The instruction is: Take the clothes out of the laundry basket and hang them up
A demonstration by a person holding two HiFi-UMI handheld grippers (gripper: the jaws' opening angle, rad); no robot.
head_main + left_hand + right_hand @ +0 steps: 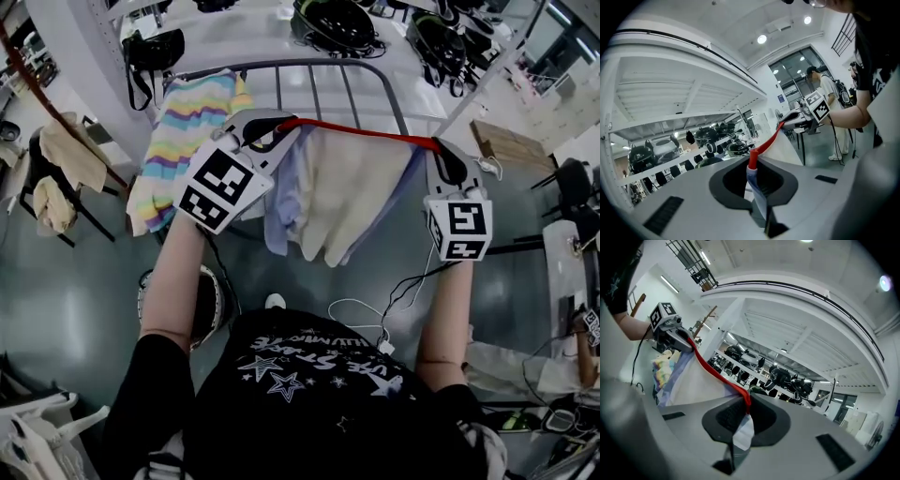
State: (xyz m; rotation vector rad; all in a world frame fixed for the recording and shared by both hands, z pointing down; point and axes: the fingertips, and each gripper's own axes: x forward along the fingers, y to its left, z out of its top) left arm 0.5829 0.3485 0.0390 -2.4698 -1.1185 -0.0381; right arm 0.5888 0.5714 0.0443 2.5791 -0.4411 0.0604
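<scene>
A pale cream garment [345,199] with lavender edges and a red band [361,132] along its top hangs spread between my two grippers, just in front of the grey metal drying rack [309,67]. My left gripper [273,127] is shut on the band's left end, my right gripper [440,150] on its right end. In the left gripper view the red band [767,142] runs from my jaws [753,165] across to the right gripper [799,117]. The right gripper view shows the same cloth [693,380] pinched in my jaws [747,405], stretching to the left gripper [676,334].
A pastel striped cloth [186,127] is draped over the rack's left end. A chair with beige clothes [58,169] stands at far left. A round basket [214,302] sits on the floor under the left arm. Shelves of dark helmets [339,23] lie beyond the rack. Cables [377,319] trail on the floor.
</scene>
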